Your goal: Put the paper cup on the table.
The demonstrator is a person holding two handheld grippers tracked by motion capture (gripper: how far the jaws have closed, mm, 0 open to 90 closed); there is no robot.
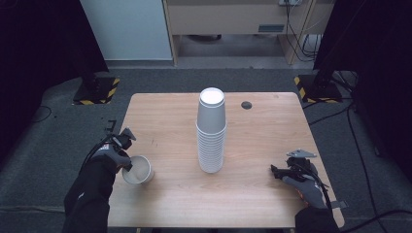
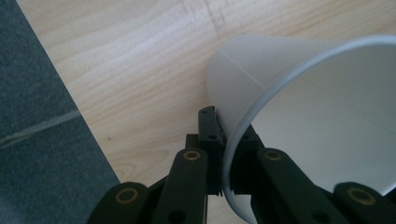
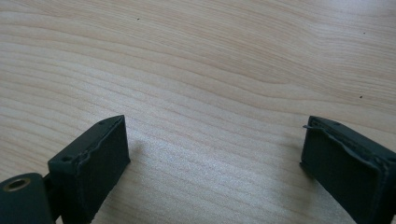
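A tall stack of white paper cups stands mouth up in the middle of the wooden table. At the table's left front a single white paper cup is tilted, its mouth turned up toward me. My left gripper is shut on that cup: in the left gripper view one jaw lies outside the rim and the other inside, pinching the wall. My right gripper rests low over the table's right front, pointing left. Its pads stand far apart with bare wood between them.
A small dark round hole cover sits in the table behind the stack. Grey carpet surrounds the table, with black stands on yellow-striped bases at both far corners. The table's left edge runs close beside my left gripper.
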